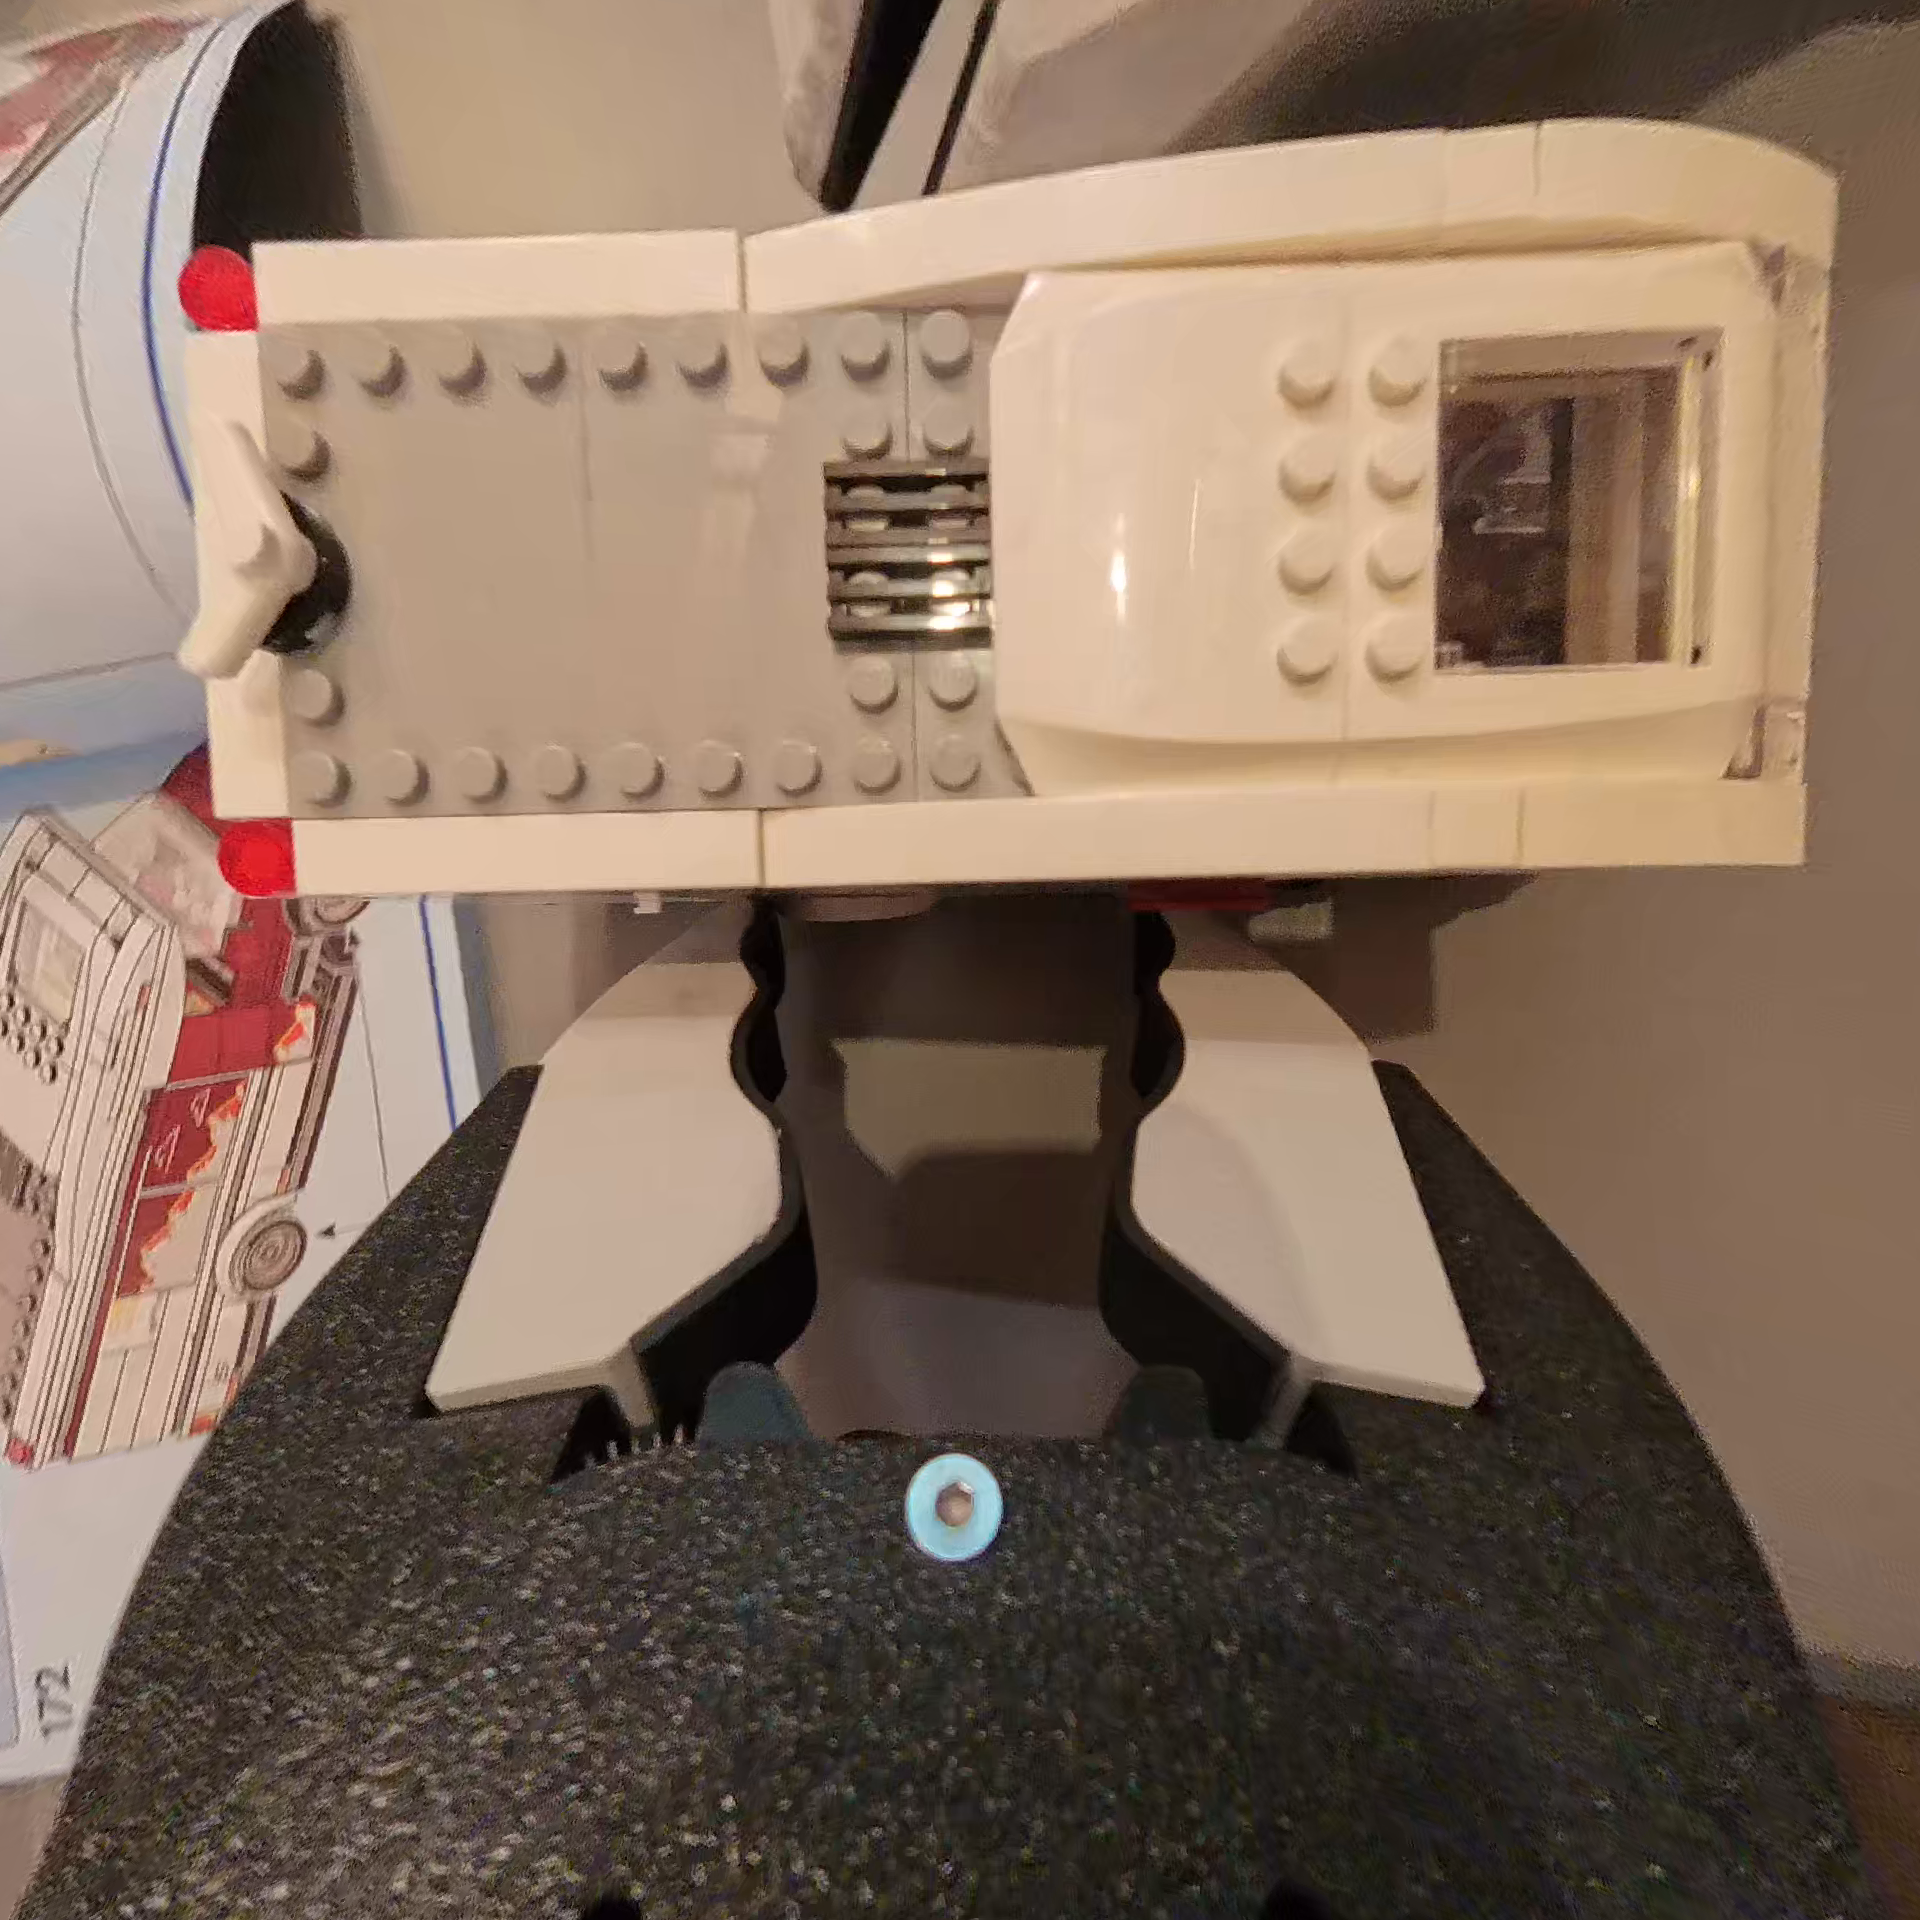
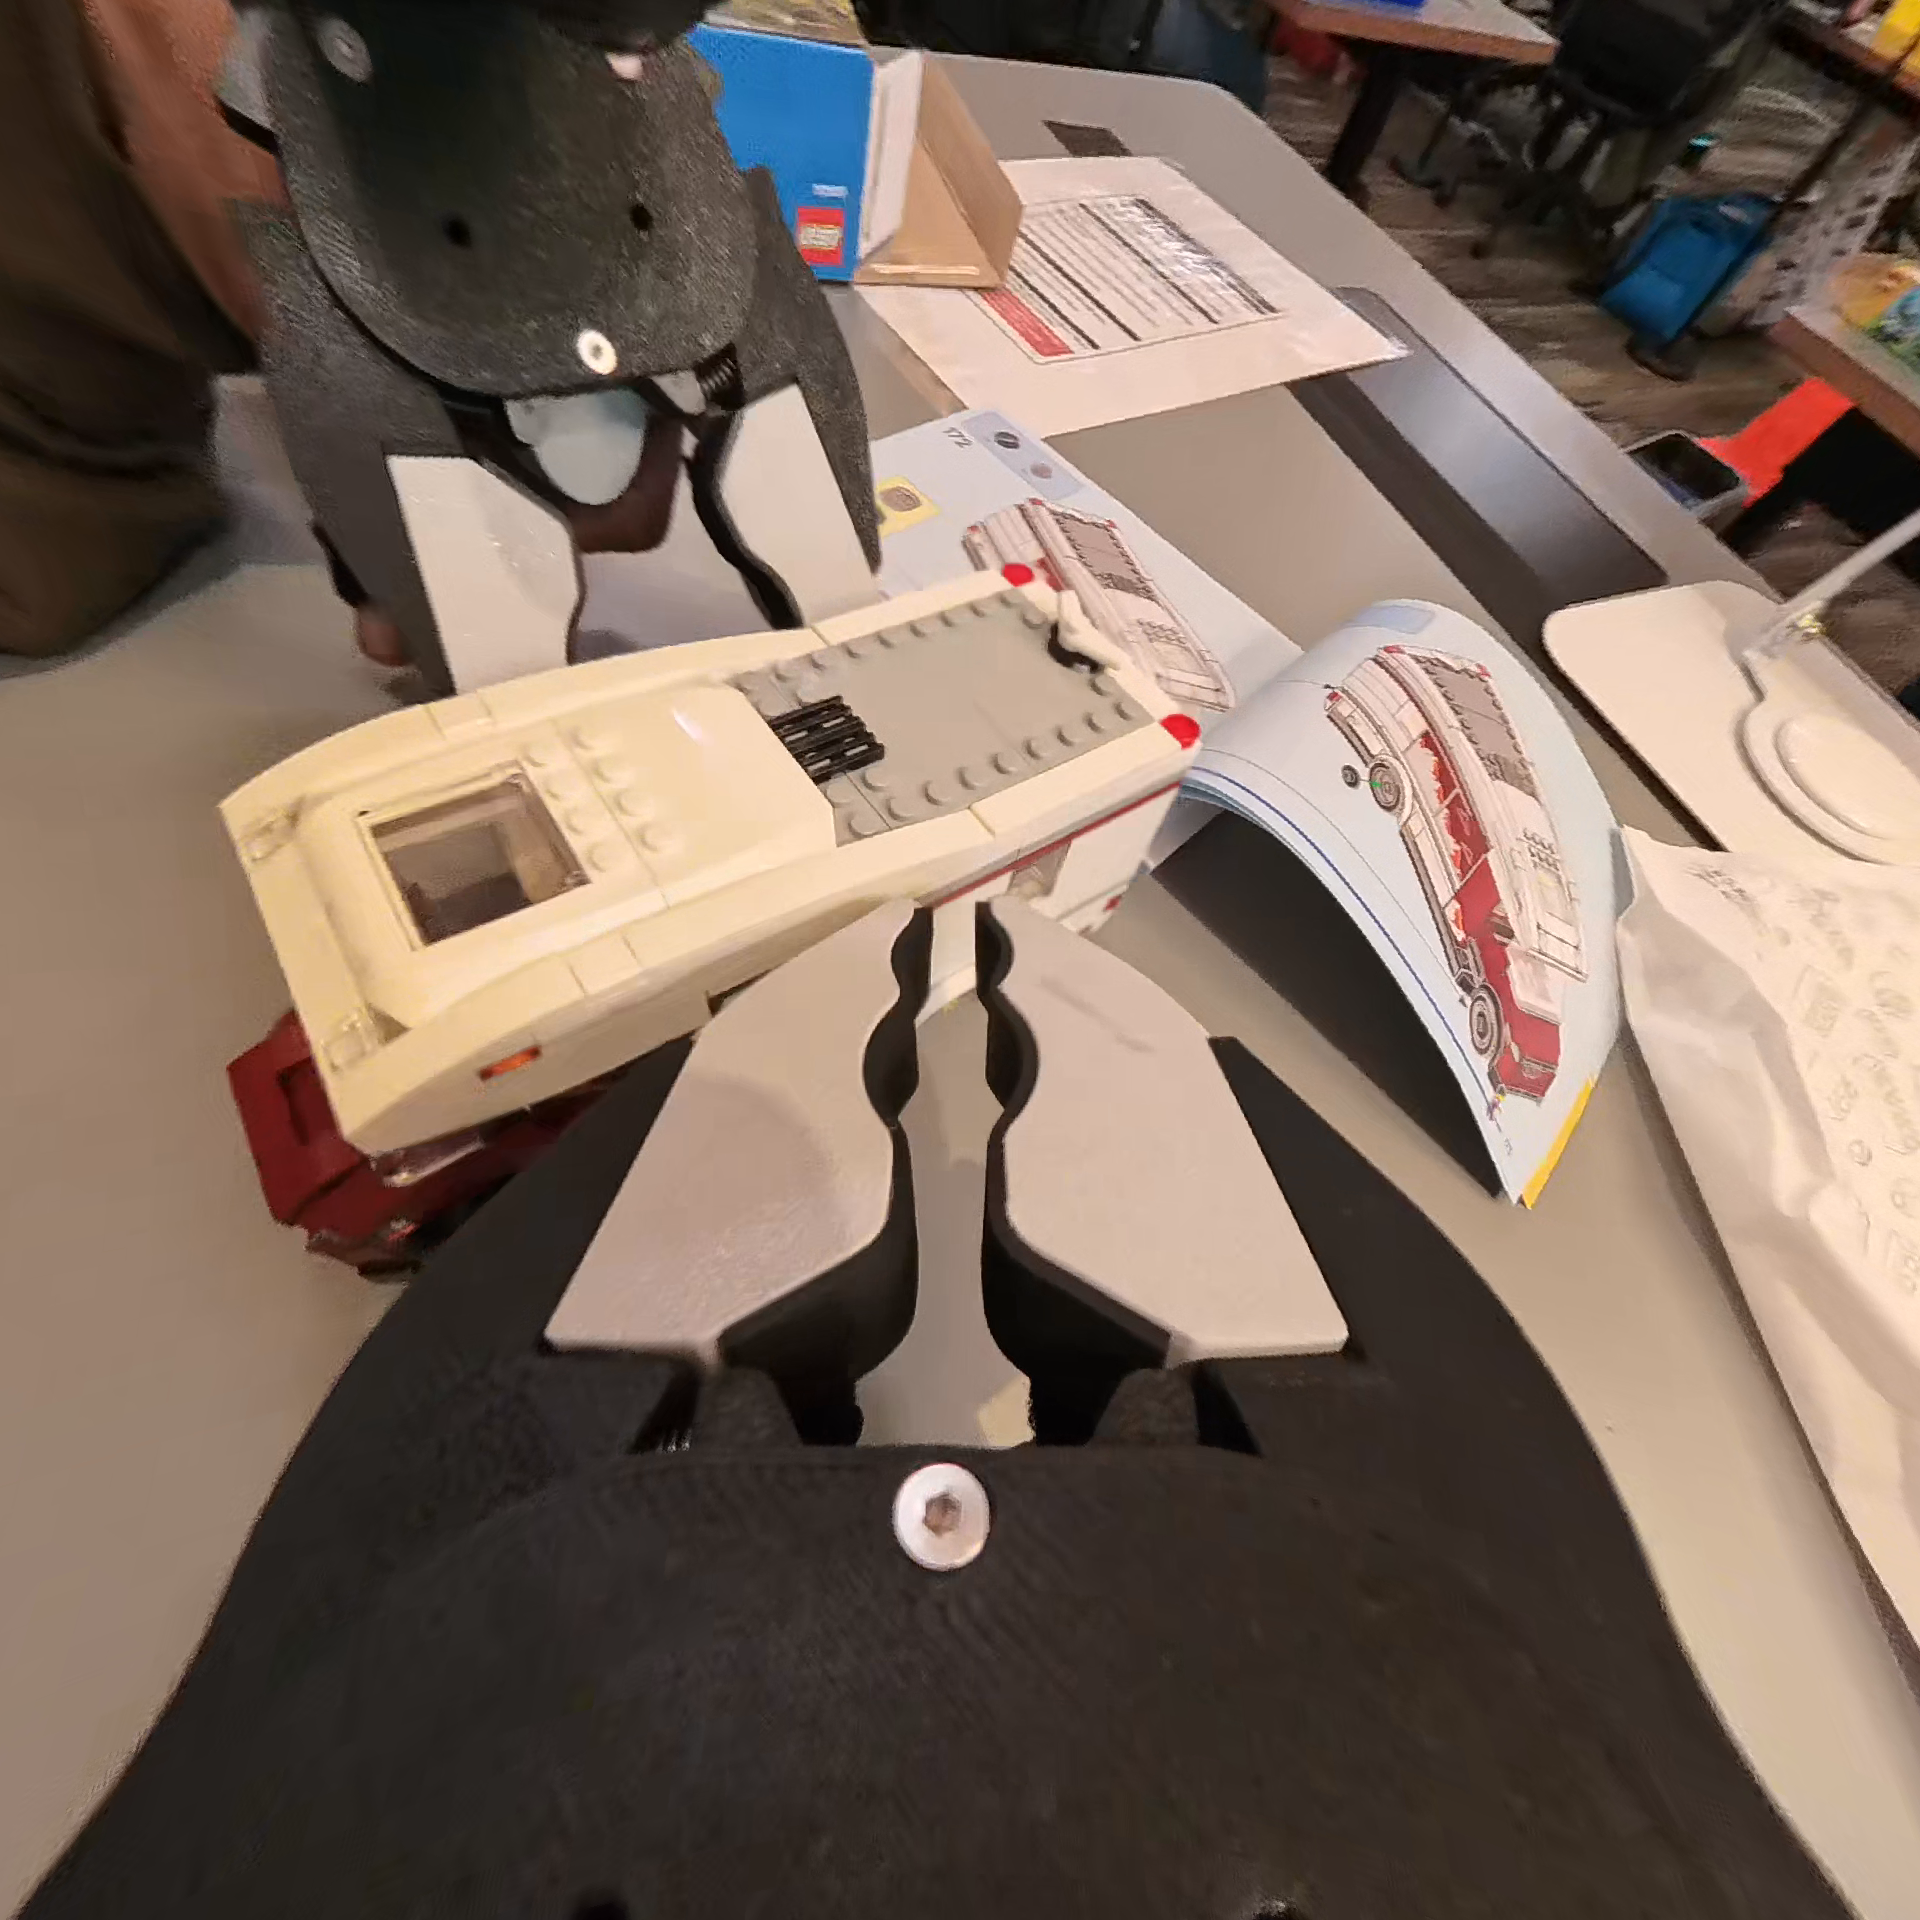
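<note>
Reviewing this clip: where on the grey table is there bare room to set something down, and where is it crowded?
Bare table lies left of the brick van, out to the picture's edge, and a strip between the open booklet and the printed sheet. Crowded: both tools flank the van, and the booklet, white bag and white tray fill the right.

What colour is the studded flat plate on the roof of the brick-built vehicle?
Light grey studded plate, framed by the white roof; the left wrist view shows it best.
</note>
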A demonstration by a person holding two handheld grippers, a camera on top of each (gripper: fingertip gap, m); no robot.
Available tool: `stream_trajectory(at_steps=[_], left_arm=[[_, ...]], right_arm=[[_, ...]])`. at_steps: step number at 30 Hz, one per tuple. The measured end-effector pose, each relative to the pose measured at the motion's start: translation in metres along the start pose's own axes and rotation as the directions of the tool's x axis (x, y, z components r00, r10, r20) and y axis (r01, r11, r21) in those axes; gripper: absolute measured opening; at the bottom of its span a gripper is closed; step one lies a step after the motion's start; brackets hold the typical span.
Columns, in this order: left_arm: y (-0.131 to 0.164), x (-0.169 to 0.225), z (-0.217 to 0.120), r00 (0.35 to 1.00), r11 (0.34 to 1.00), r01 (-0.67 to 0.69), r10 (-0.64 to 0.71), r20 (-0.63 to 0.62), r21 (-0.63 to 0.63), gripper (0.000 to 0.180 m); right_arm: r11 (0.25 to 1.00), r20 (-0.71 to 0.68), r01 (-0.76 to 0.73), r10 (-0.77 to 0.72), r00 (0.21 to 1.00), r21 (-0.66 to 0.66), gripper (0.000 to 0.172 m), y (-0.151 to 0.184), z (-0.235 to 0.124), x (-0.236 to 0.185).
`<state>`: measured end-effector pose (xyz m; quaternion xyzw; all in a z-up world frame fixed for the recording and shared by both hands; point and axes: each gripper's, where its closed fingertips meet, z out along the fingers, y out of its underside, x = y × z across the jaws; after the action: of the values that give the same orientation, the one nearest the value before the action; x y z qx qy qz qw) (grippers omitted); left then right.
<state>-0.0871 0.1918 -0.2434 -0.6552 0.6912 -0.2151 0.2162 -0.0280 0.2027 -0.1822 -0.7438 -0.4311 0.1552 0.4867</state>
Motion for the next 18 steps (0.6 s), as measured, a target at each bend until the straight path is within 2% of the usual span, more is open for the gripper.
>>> stream_trajectory(at_steps=[8,15,18], left_arm=[[-0.019,0.016,0.016,0.993,0.992,-0.110,0.113,-0.037,0.057,0.067],[-0.039,0.027,0.034,0.988,0.986,-0.153,0.154,-0.015,0.066,0.067],[-0.043,0.030,0.038,0.989,0.988,-0.141,0.143,-0.028,0.060,0.069]], right_arm=[[0.999,0.197,-0.029,0.034,0.980,-0.033,0.014,0.009,-0.026,-0.005],[0.993,0.186,-0.021,0.043,0.982,-0.119,0.016,0.026,-0.045,0.011],[0.987,0.168,-0.010,0.037,0.985,-0.159,0.023,0.035,-0.051,0.018]])
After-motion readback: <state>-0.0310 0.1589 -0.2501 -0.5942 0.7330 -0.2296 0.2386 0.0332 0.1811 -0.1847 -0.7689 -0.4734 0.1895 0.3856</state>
